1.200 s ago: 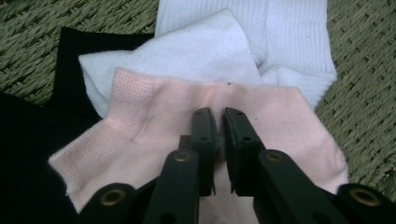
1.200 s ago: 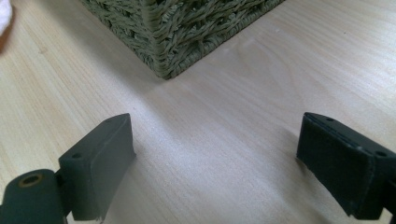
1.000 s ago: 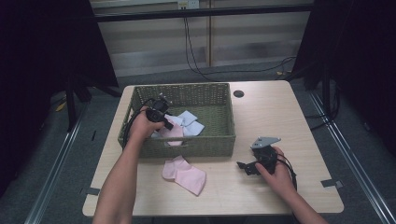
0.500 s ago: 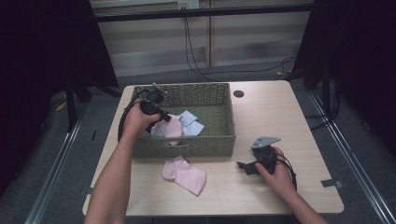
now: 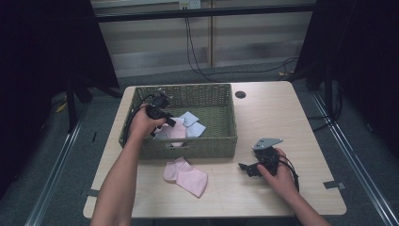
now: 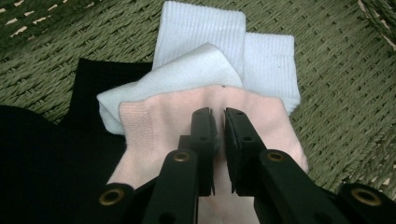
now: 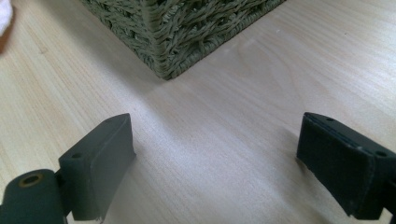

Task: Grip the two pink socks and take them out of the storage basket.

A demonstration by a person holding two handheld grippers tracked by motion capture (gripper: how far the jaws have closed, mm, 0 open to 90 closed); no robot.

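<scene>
The fingers of the left gripper [image 6: 218, 135] had just been opening a little, with only a narrow gap between them and no cloth caught in that gap. They hung over a pink sock [image 6: 187, 126] that lay flat inside the basket [image 5: 207, 96]. In the left gripper view the long axis of this sock ran from the fingers away, and its far edge pointed toward two white socks [image 6: 219, 46] lying partly under it. A black cloth [image 6: 42, 154] lay beside them on the woven bottom. In the high view the left gripper [image 5: 162, 117] was over the left half of the basket.

The fingers of the right gripper [image 7: 217, 163] stood wide apart, with nothing between them but bare bench [image 7: 210, 140], and they pointed toward a corner of the basket. In the high view the right gripper [image 5: 249, 168] rested on the bench, right of the basket. A second pink sock [image 5: 185, 175] lay on the bench just in front of the basket, its long axis slanting.
</scene>
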